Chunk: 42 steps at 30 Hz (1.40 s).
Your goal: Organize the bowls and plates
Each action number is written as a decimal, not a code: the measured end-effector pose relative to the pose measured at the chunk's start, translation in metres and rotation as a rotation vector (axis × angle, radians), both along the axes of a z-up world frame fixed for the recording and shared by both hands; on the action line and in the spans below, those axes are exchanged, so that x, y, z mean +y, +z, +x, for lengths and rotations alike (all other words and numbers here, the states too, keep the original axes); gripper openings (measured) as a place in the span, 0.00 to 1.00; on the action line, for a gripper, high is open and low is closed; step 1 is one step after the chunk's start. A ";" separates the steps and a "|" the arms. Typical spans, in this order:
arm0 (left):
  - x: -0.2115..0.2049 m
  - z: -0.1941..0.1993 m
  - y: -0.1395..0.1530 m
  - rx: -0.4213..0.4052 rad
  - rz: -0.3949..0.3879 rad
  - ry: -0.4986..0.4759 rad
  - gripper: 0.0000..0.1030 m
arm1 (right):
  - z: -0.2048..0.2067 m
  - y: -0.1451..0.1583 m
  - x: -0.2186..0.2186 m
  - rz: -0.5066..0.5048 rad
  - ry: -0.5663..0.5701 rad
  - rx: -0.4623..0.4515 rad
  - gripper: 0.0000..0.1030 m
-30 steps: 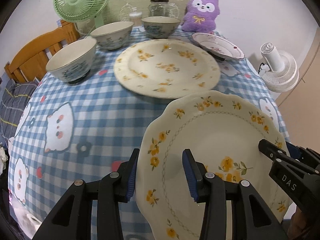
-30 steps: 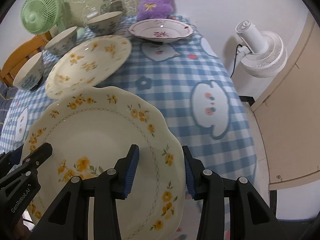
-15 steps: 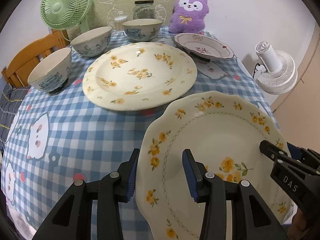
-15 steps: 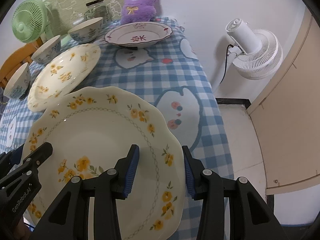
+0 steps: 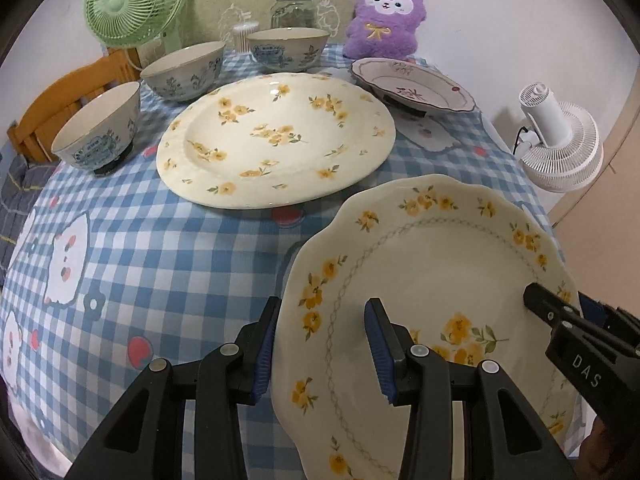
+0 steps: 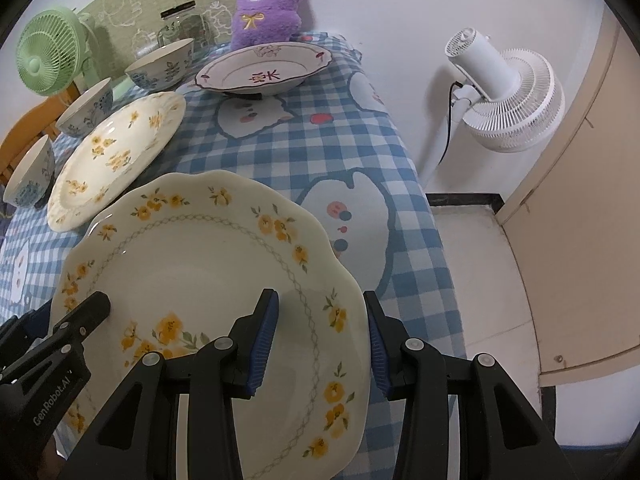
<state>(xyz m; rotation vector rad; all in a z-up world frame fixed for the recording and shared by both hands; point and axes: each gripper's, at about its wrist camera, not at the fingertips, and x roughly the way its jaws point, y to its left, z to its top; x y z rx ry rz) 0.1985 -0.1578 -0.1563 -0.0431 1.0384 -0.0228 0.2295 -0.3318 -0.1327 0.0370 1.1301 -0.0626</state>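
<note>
A cream scalloped plate (image 5: 440, 260) (image 6: 200, 260) with yellow flowers hangs tilted over the checked tablecloth (image 5: 160, 248) near the table's front right corner. My left gripper (image 5: 320, 340) is shut on its left rim, one pad on top and one outside the edge. My right gripper (image 6: 320, 332) clamps the right rim the same way; its jaws are opening slightly with the rim still between the pads. A large round flowered plate (image 5: 272, 140) (image 6: 116, 152) lies just behind. Three blue-patterned bowls (image 5: 100, 132) (image 5: 184, 72) (image 5: 286, 48) stand at the back left. A purple-rimmed plate (image 5: 412, 84) (image 6: 264, 68) sits at the back right.
A green fan (image 5: 128, 4), a glass jar (image 5: 294, 10) and a purple plush toy (image 5: 384, 20) line the table's far edge. A wooden chair (image 5: 60, 108) stands at the left. A white floor fan (image 6: 508, 100) stands past the table's right edge, over pale floor (image 6: 480, 260).
Both grippers carried the scalloped plate to the right along the table's front and slightly down, then held still. Both grips look the same.
</note>
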 end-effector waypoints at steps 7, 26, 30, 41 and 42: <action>0.000 -0.001 -0.001 0.003 -0.012 -0.018 0.49 | 0.001 0.001 0.001 0.028 -0.015 0.002 0.54; 0.033 -0.003 0.056 -0.062 -0.063 -0.044 0.90 | -0.006 0.067 0.040 0.005 -0.001 -0.116 0.76; 0.046 -0.003 0.069 -0.068 -0.069 -0.044 0.90 | -0.009 0.082 0.052 0.003 -0.008 -0.137 0.76; 0.078 -0.011 0.119 -0.164 -0.030 -0.038 0.92 | -0.011 0.123 0.087 0.020 -0.030 -0.195 0.78; 0.081 -0.012 0.123 -0.170 -0.025 -0.038 0.92 | -0.012 0.127 0.091 0.021 -0.032 -0.202 0.78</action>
